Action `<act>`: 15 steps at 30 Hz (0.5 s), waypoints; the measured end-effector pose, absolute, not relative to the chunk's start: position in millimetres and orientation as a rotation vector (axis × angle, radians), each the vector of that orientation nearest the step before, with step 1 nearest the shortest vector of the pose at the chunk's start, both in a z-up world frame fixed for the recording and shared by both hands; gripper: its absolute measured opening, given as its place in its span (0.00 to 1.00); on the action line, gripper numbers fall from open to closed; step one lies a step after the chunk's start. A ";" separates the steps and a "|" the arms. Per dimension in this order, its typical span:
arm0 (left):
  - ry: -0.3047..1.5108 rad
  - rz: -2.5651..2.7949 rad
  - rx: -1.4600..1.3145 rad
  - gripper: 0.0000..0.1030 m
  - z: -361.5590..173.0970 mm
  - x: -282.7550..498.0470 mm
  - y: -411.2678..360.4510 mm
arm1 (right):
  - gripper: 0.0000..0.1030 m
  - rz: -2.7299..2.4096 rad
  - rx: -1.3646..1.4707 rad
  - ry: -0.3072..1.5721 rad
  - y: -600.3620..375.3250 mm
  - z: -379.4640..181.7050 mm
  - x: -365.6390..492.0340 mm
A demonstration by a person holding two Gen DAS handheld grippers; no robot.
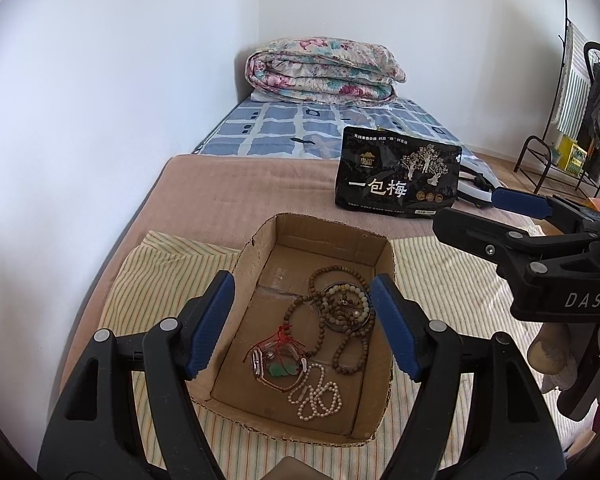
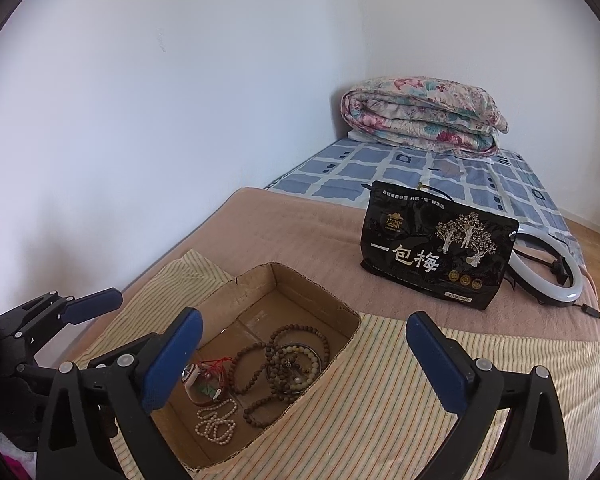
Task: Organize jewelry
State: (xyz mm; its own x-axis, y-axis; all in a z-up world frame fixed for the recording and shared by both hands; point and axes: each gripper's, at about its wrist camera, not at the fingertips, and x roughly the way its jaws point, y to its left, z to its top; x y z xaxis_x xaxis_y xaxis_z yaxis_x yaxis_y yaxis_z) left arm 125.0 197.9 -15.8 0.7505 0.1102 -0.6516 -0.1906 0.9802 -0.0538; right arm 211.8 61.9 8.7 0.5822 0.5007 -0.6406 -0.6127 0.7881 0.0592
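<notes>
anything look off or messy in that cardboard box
The cardboard box has ragged, torn-looking rims. Inside, the brown bead strings lie tangled over a ring-shaped piece, and the pearl strand is bunched up, not laid out.

White walls (image 1: 120, 80), bed (image 1: 300, 128), folded floral quilt (image 1: 324, 70), wood floor (image 1: 500, 168).

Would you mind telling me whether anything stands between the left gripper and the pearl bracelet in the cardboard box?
Nothing visible does. The left gripper hangs open above the open-topped cardboard box, and the pearl bracelet lies uncovered on the box floor near its front wall, beside the watch.
</notes>
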 end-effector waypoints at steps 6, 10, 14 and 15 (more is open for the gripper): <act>0.695 0.167 -0.130 0.71 -9.9 117.5 191.3 | 1.00 0.637 -0.188 0.651 49.6 23.0 200.0; 0.682 0.176 -0.156 0.72 -3.9 109.0 189.9 | 1.00 0.622 -0.195 0.620 39.2 32.5 188.6; 0.662 0.190 -0.176 0.79 2.0 99.3 184.4 | 1.00 0.612 -0.187 0.608 24.8 39.9 177.4; 0.653 0.194 -0.174 0.79 3.4 96.0 182.6 | 1.00 0.610 -0.185 0.606 21.0 41.5 174.9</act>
